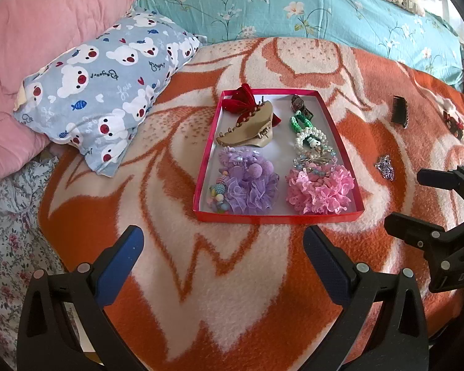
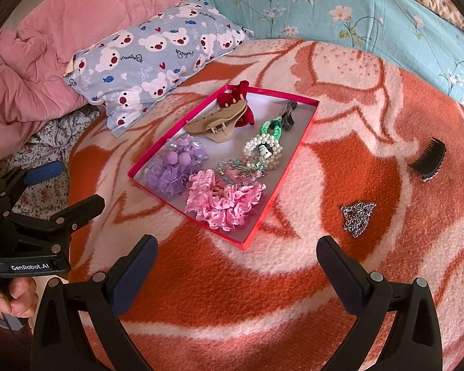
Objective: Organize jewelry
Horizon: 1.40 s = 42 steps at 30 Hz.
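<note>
1. Left gripper [image 1: 222,250]: jaws spread wide, nothing between them; it hovers over the orange-and-cream blanket [image 1: 201,293] just short of the near edge of the red tray [image 1: 278,218].
2. Right gripper [image 2: 236,262]: jaws likewise released and empty, above the blanket near the tray's near corner. A hand [image 2: 18,298] grips the left tool's handle at the lower left of the right wrist view.
3. Tray contents: beige claw clip [image 1: 247,128] lying over a red velvet bow [image 1: 242,94]; purple tulle scrunchie [image 1: 250,188]; pink lace scrunchie [image 1: 320,190]; pearl bracelet [image 1: 311,139]; green braided band [image 1: 300,122]; a tangle of clear and blue beads [image 1: 315,159] between the pearls and the pink scrunchie.
4. Outside the tray, on the blanket to its right: silver chain [image 2: 357,218] in a heap; black comb clip [image 2: 428,162] farther off; a small dark red item [image 1: 454,123], too indistinct to identify.
5. Behind the tray: bear-print pillow [image 1: 108,92], pink quilt [image 1: 46,31], teal floral bedding [image 1: 294,6].
</note>
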Each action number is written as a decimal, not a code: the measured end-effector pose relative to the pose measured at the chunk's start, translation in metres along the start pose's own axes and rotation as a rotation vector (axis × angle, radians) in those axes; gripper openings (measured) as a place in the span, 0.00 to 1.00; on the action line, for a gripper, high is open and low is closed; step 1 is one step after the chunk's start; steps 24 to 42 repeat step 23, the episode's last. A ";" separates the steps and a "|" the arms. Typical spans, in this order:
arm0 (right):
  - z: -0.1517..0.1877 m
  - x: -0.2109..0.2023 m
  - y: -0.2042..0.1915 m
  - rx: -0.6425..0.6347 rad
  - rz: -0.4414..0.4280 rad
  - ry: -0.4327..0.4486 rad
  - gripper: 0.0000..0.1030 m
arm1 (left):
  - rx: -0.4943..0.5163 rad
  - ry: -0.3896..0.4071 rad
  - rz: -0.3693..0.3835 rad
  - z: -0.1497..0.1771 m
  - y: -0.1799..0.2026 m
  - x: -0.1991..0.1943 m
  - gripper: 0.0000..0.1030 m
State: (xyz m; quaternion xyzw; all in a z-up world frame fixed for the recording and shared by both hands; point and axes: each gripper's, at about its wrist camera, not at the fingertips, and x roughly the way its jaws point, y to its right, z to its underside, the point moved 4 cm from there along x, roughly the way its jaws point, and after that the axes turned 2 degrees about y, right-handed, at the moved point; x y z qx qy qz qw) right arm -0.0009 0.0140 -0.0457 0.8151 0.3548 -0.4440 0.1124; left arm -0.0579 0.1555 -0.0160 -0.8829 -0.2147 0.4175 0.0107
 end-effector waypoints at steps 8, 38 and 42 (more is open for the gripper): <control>0.000 0.000 0.001 -0.002 -0.001 0.000 1.00 | -0.006 -0.002 0.005 0.001 -0.002 0.001 1.00; -0.001 0.000 0.005 0.002 -0.006 0.000 1.00 | -0.016 -0.009 0.012 0.003 -0.001 0.006 1.00; -0.001 0.000 0.005 0.002 -0.006 0.000 1.00 | -0.016 -0.009 0.012 0.003 -0.001 0.006 1.00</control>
